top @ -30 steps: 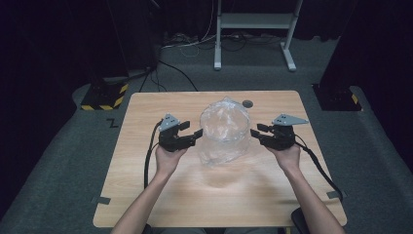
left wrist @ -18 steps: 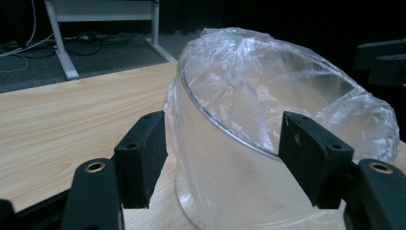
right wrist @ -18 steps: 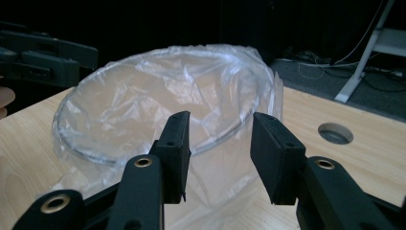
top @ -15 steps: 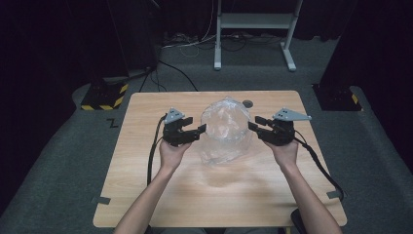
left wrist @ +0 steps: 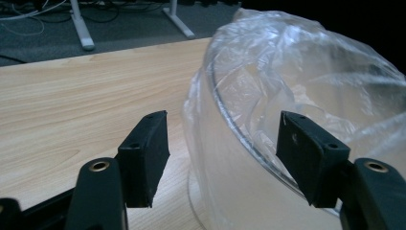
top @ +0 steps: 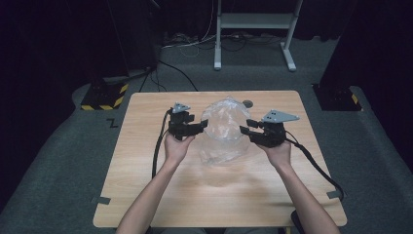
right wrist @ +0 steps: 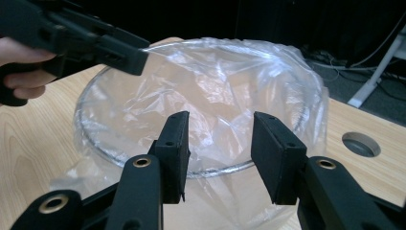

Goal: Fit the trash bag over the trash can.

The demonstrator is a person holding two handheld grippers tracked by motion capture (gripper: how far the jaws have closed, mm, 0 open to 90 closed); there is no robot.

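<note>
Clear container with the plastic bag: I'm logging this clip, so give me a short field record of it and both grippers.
item: clear round container lined with a thin plastic bag draped over its rim
support: wooden table, container upright near the middle
left gripper: open, jaws astride the container's rim, not closed on it
right gripper: open, at the opposite rim, jaws apart
contact: cannot tell if either jaw touches the bag
other: round hole in the table beyond the container
</note>
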